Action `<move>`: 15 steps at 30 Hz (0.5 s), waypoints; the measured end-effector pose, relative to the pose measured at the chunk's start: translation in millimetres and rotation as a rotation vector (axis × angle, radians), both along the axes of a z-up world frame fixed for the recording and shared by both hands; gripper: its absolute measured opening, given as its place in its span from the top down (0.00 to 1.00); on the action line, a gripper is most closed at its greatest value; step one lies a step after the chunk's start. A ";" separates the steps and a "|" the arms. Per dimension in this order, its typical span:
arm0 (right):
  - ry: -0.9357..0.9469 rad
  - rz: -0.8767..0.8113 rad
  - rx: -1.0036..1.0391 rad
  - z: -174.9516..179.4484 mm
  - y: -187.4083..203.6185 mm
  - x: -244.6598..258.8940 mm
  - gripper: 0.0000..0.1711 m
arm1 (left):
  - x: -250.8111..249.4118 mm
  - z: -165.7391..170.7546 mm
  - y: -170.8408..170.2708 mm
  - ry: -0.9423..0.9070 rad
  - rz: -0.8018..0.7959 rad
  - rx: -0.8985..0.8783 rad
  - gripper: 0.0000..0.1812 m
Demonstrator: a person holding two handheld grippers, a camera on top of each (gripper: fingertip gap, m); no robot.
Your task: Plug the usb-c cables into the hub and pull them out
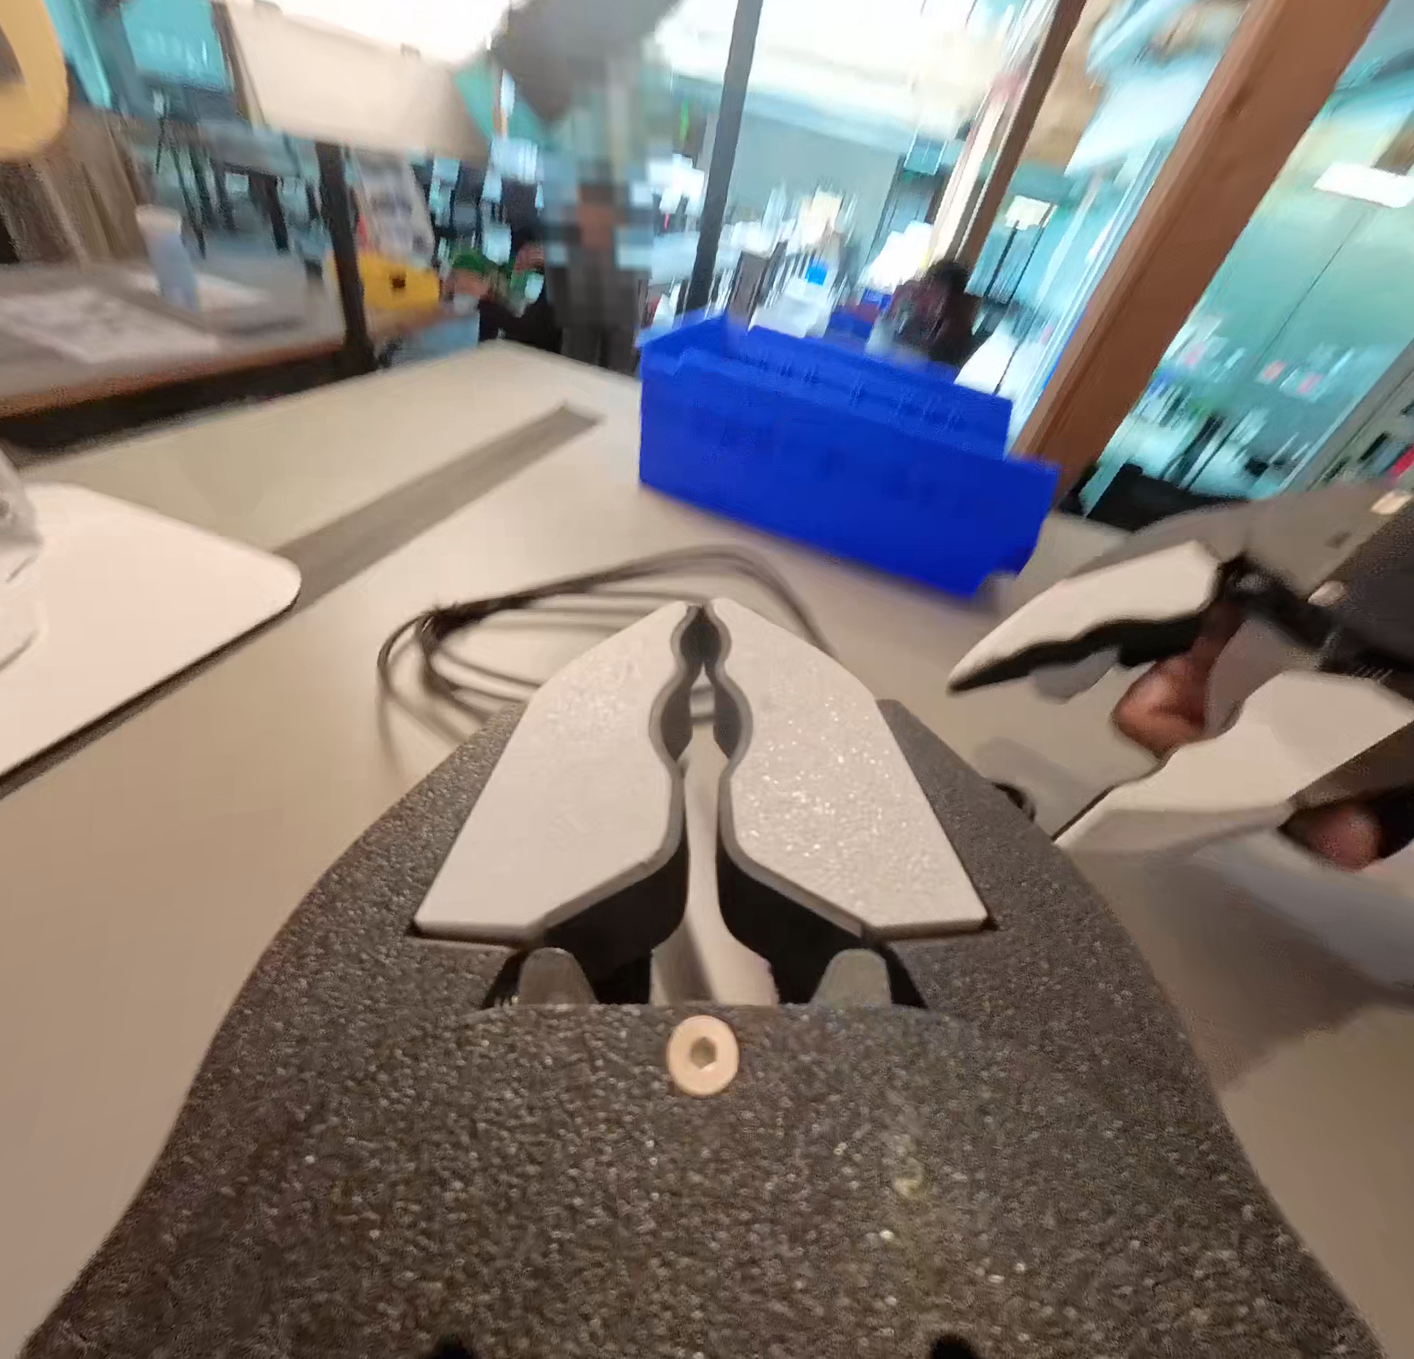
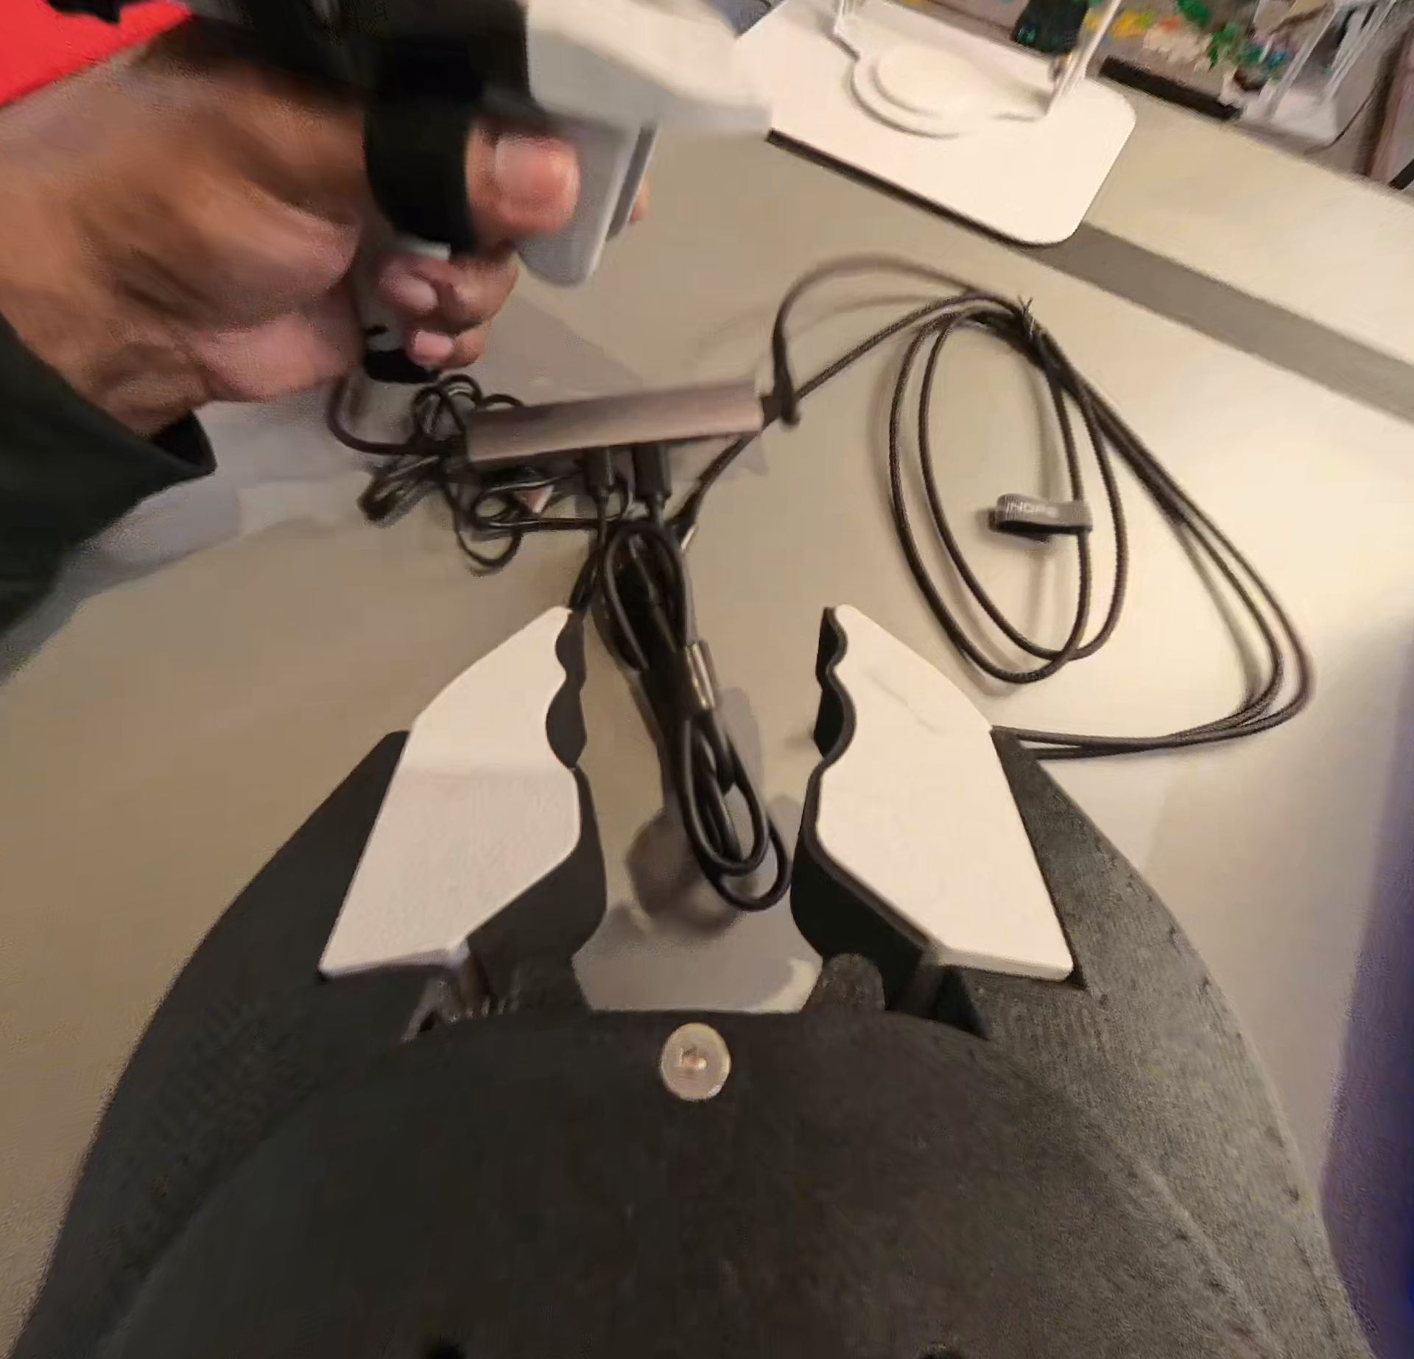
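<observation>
Left hand-held gripper (image 1: 700, 622): grey fingers pressed together, nothing visibly between them.
Right hand-held gripper (image 2: 700, 622): fingers spread wide, empty, above a bundled thin black cable (image 2: 692, 718).
Slim grey metal hub (image 2: 612, 423): on the beige worktop (image 2: 268, 633), two black plugs (image 2: 623, 473) in its near side.
Braided black cable coil (image 2: 1086, 526): right of hub.
Blue plastic bin (image 1: 834, 450): far right.

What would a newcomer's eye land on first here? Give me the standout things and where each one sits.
In the right wrist view, the open right gripper hovers over a bundled black cable leading to the grey hub at table centre, with two plugs in its near side. A braided cable coil sprawls to the right. In the left wrist view, the shut left gripper points toward a bright blue bin at the table's far edge.
</observation>
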State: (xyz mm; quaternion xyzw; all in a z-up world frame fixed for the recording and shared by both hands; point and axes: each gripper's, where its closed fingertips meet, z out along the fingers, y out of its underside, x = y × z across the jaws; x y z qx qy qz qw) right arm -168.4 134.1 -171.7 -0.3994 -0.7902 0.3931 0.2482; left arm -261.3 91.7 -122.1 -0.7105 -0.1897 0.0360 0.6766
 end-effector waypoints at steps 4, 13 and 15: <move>0.030 0.073 0.166 -13.5 2.5 2.8 0.63 | -0.4 -2.3 -1.5 0.024 0.045 -0.031 0.94; -0.060 0.338 0.145 -33.4 5.2 24.3 0.63 | 20.0 -31.0 -58.4 0.088 0.393 -0.334 0.81; -0.085 0.378 0.149 -37.1 4.3 24.5 0.63 | 34.6 -28.2 -79.0 0.094 0.544 -0.259 0.80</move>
